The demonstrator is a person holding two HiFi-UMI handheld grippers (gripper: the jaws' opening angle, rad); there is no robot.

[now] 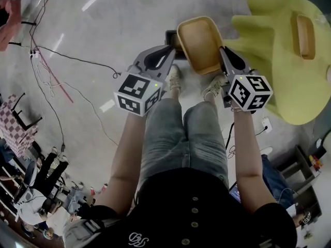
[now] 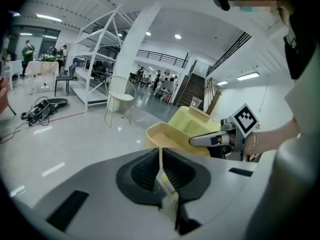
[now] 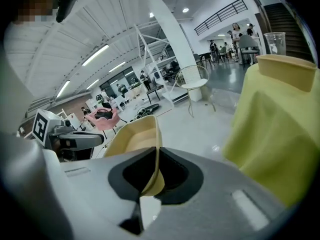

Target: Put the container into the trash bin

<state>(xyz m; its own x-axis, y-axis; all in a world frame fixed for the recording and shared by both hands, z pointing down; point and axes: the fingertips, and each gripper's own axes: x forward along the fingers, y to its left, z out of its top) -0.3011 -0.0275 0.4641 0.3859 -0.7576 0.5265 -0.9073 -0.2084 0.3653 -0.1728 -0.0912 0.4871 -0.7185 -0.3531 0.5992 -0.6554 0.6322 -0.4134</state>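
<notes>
Container [image 1: 200, 43] is top centre of the head view, held up clear of the floor. Your left gripper [image 1: 172, 49] is clamped on its left rim, your right gripper [image 1: 222, 51] on its right rim. Pickup done, drop not yet made. The yellow-green bin [image 1: 282, 61], likely the target, sits upper right, apart from the container.
</notes>
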